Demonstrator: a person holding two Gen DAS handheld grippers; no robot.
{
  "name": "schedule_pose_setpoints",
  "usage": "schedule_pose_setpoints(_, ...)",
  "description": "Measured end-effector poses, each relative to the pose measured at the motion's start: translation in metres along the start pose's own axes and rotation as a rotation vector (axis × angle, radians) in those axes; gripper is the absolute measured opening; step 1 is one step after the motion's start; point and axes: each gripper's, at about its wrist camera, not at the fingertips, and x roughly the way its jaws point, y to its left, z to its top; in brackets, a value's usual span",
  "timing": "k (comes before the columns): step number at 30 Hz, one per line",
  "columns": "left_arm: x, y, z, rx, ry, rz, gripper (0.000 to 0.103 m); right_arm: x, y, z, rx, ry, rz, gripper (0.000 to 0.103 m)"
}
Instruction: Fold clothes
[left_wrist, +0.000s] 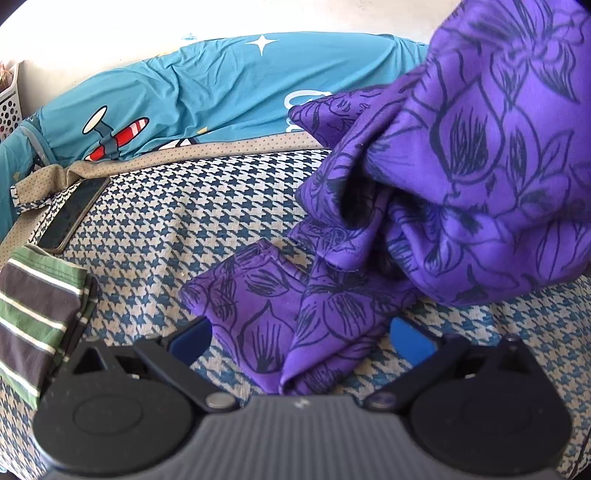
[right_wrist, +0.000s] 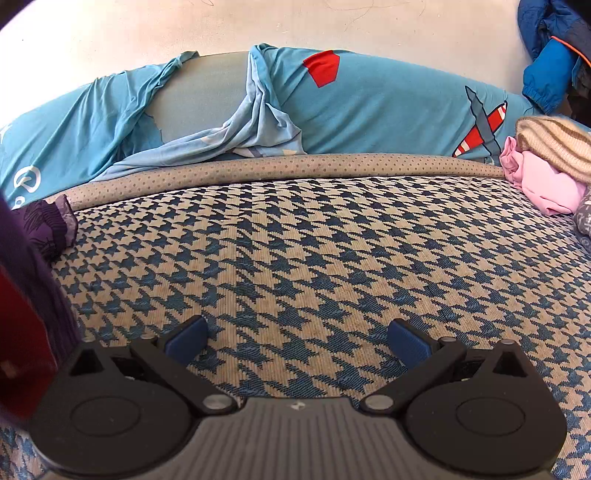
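purple floral garment (left_wrist: 424, 206), crumpled, unfolded, dark line-drawn flowers

no readable words or numbers, white marks on the teal sheet (left_wrist: 207, 85) possibly letters, too partial to read

Right gripper (right_wrist: 297, 341) jaws wide apart, nothing between them, over the houndstooth cover (right_wrist: 314, 251). Purple cloth (right_wrist: 48, 225) at left edge. Blue sheet (right_wrist: 369, 110) bunched along the back. Pink garment (right_wrist: 546, 184) under a knitted piece (right_wrist: 557, 144), far right.
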Motion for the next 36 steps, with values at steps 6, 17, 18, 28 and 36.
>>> schedule_pose_setpoints(6, -0.004, -0.007, 0.006, 0.013, 0.022, 0.001, 0.103, 0.000, 0.000, 0.000, 0.000, 0.000, 0.000, 0.103)
schedule_pose_setpoints(17, 0.003, -0.013, 0.006, 0.028, 0.040, -0.011, 0.103, 0.001, 0.000, 0.000, 0.000, -0.001, 0.000, 0.103)
schedule_pose_setpoints(18, 0.004, -0.013, 0.006, 0.026, 0.042, -0.011, 0.103, 0.001, 0.000, 0.000, 0.000, -0.001, 0.000, 0.103)
schedule_pose_setpoints(28, 0.003, -0.013, 0.007, 0.014, 0.042, -0.001, 0.103, 0.001, 0.000, 0.000, 0.000, -0.001, 0.000, 0.103)
schedule_pose_setpoints(36, 0.010, -0.027, 0.010, 0.037, 0.031, 0.033, 0.103, 0.000, 0.000, 0.000, 0.000, -0.001, 0.000, 0.103)
